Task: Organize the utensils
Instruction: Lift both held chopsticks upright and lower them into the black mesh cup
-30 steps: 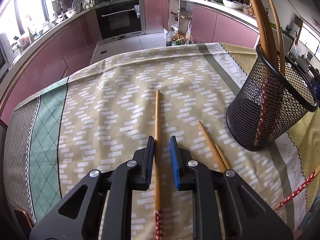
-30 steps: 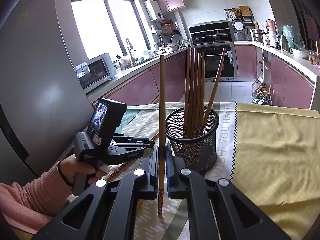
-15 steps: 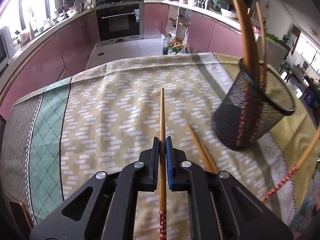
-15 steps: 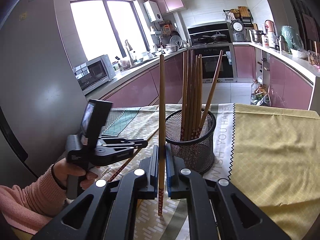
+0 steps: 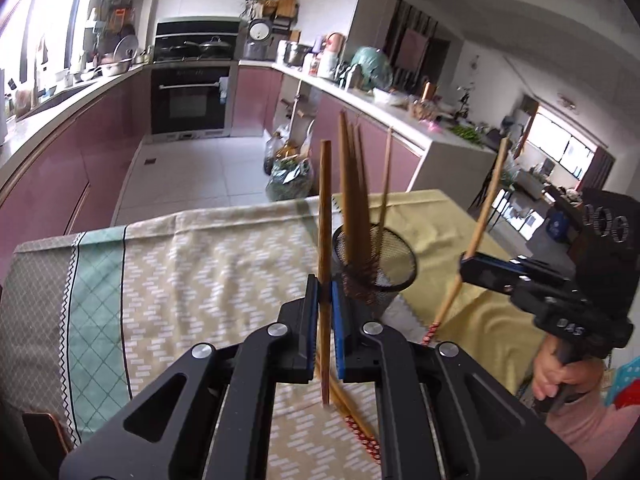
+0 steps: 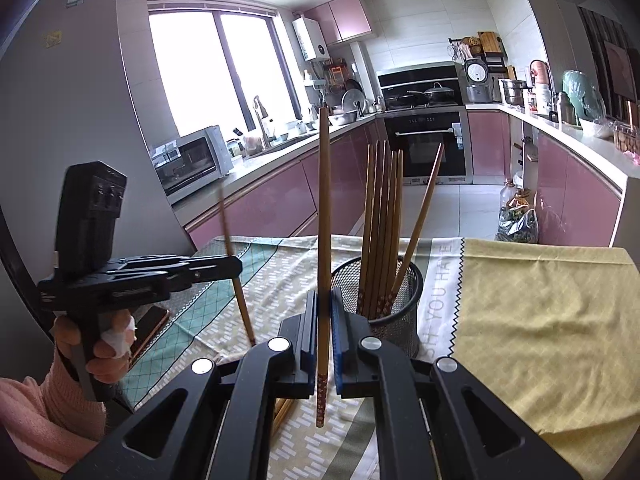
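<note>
**Holding one chopstick in each gripper, ready for the mesh cup**

Standing almost upright between the jaws of the left gripper [image 5: 325, 312] is a single wooden chopstick [image 5: 325, 216]. The jaws are closed right down on its shaft, with the lower end hanging free above the bench. Gripping it partway up, rather than at an end, probably keeps it steady and leaves enough of the lower end to steer into an opening.

The right gripper [image 6: 323, 330] does the same: its jaws are pressed tight on a second chopstick [image 6: 323, 216], whose red patterned end [image 6: 321, 400] points down, matching the way the others are stowed.

A black mesh cup [image 6: 400, 280] stands on the patterned cloth [image 6: 280, 264] just beyond both grippers, already holding a bundle of chopsticks [image 6: 380, 216] with plain ends up. One of them leans off to the side. The cup looks light and open-weave, so a sideways knock from a descending stick could tip it.

More chopsticks [image 5: 354, 420] lie flat on the cloth under the left gripper, partly hidden by its body, so the job is judged to be partway through.

Both held sticks are upright, which suits a straight drop into the cup. The sensible order is one hand at a time, since the cup mouth is narrow and the standing bundle crowds it.

A phone-like slab [image 6: 150, 328] rests at the bench edge near the left hand [image 6: 100, 344].
</note>
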Demonstrator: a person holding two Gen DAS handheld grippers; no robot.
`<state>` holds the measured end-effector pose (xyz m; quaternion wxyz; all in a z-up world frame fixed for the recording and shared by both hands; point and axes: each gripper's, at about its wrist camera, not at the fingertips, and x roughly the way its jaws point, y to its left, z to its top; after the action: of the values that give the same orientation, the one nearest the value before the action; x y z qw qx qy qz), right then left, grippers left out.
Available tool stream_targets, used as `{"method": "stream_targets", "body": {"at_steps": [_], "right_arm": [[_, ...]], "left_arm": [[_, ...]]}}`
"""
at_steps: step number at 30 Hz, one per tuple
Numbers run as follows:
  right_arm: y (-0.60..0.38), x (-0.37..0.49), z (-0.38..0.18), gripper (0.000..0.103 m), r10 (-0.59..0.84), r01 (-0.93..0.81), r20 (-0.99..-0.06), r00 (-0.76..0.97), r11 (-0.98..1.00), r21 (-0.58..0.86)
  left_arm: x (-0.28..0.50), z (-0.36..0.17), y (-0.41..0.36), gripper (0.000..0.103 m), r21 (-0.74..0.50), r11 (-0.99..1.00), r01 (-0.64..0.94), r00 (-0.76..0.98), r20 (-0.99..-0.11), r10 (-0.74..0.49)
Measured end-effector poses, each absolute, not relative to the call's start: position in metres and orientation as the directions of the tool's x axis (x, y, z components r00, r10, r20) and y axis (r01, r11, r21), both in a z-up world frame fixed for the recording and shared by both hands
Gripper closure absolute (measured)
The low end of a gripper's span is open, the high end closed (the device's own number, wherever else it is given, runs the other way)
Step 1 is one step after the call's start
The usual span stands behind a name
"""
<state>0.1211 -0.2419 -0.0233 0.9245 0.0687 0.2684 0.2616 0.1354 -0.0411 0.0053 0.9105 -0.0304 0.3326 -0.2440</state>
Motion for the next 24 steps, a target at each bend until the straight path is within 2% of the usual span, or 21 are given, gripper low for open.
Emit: {"method": "stream_targets", "body": {"at_steps": [10,24], "right_arm": [[-0.242,0.124,0.001,0.097,0.518,-0.465,-0.415,0.748,0.855,0.229],[-0.248,0.141,0.039,0.097,0.51,-0.47,-0.336,0.792,0.86,0.199]], "left_arm": [[0.123,0.054,-0.044,0.096,-0.242,0.848,0.471,0.69,-0.498,-0.525],[0.133,0.105,-0.067,0.096,-0.204,0.842,0.499,0.733,-0.418,-0.536]]}}
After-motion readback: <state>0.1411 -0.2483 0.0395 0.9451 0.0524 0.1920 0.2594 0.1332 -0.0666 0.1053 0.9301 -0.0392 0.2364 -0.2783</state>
